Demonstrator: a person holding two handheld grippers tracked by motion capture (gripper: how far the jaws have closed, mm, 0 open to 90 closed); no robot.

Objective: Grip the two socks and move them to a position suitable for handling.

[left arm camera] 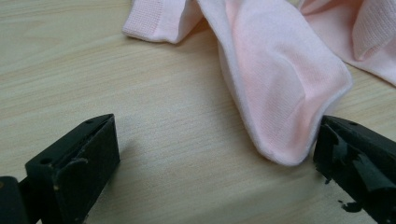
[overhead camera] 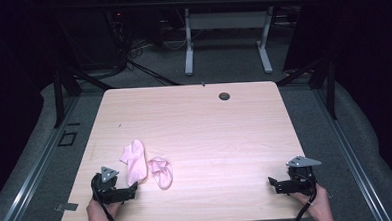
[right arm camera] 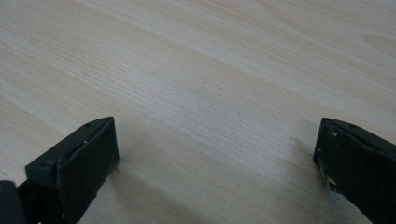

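Two pale pink socks lie on the light wooden table [overhead camera: 204,120] near its front left. The longer sock [overhead camera: 134,160] [left arm camera: 275,79] lies lengthwise; the other sock [overhead camera: 161,171] [left arm camera: 359,32] is crumpled just to its right. My left gripper [overhead camera: 130,192] [left arm camera: 217,158] rests low at the table's front left, open, and the longer sock's toe end lies close to its right jaw. At the front right my right gripper [overhead camera: 273,183] [right arm camera: 217,158] is open over bare wood with nothing between its jaws.
A dark round grommet [overhead camera: 224,95] sits near the table's far edge. Behind the table stand a white desk frame [overhead camera: 225,34] and cables on the grey floor. Black posts flank the table on both sides.
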